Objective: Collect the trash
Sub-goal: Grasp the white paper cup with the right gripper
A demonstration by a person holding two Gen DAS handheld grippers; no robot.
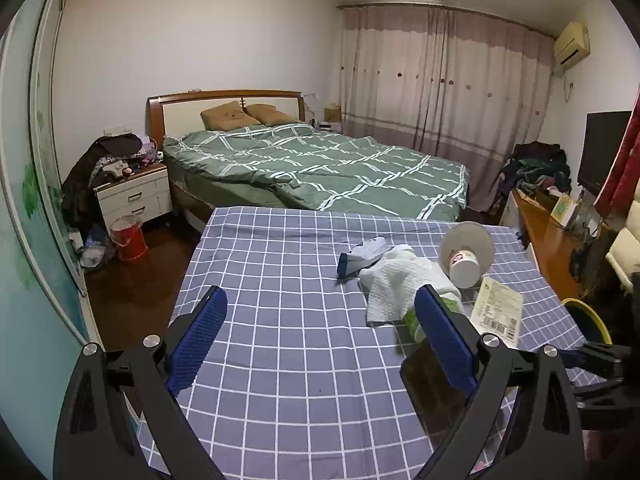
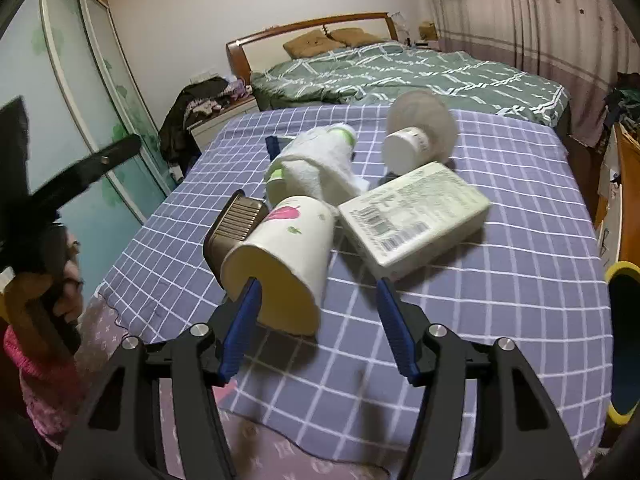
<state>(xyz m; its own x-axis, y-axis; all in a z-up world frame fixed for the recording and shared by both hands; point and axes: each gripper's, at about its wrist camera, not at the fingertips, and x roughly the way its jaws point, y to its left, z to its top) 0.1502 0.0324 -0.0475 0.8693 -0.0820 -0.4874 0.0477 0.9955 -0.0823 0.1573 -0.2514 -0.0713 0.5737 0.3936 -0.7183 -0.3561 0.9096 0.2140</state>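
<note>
Lying on its side at the near end of the checked tablecloth (image 2: 500, 280), the paper cup (image 2: 280, 256) has its open mouth turned toward the right gripper (image 2: 318, 332), whose left pad sits at the cup's rim while the right pad stands clear of it; the jaws are parted about halfway and press on nothing. Touching the cup on its left is a brown ribbed container (image 2: 234, 228); just beyond it lies a crumpled paper towel (image 2: 316, 168) draped over a green-and-white bottle, to the right a flat white packet (image 2: 416, 216) with barcodes, and farther off a small tipped tub (image 2: 408, 148) with its lid peeled back. All pieces seen remain on the table, so collection appears barely begun. A yellow-rimmed bin (image 2: 624, 344) stands off the table's right edge, the likely destination. The right gripper tilts downward toward the cup. The left gripper (image 1: 320, 336) hovers over bare cloth at the near left, spread wide and empty, and aimed across the table toward the bed (image 1: 320, 164).
</note>
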